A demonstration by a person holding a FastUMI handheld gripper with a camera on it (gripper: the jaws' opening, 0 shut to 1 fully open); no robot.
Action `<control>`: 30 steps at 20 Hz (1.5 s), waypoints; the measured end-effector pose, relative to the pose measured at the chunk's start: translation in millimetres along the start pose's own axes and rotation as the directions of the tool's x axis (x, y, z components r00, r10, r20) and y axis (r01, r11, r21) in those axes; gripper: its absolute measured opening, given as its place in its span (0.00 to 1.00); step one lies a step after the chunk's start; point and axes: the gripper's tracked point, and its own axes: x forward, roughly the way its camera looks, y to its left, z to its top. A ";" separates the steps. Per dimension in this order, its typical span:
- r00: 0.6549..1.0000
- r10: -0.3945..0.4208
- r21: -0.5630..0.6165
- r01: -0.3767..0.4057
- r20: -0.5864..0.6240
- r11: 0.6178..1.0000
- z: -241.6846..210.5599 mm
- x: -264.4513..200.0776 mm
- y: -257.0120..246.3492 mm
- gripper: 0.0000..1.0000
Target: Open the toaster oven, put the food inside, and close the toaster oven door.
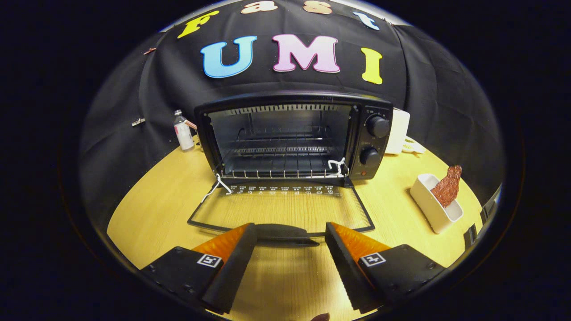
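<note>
Wooden table (pixel 156 214) beneath spread tongs (pixel 290 234), level.

The toaster oven (pixel 294 136) is being seen at the far middle of the table (pixel 160 214), its door (pixel 281 209) lying open toward the spread fingers, with a bottle (pixel 183 130) left and the food (pixel 447 185) in a dish (pixel 430 203) right.

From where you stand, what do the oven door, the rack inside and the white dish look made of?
The toaster oven's open door looks like clear glass in a dark frame: the wood table shows through. The rack seems bare shiny metal wire. The white dish holding the food looks like glazed ceramic, possibly plastic. The gripper is open by the door handle.
</note>
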 end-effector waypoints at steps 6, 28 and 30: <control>1.000 0.023 -0.030 -0.024 -0.019 0.999 -3.0 -11.1 -8.7 0.96; 0.992 -0.069 0.298 0.036 0.101 0.954 100.5 -77.9 -267.0 0.98; 0.992 -0.092 0.341 0.058 0.085 0.938 95.8 -67.8 -293.5 0.98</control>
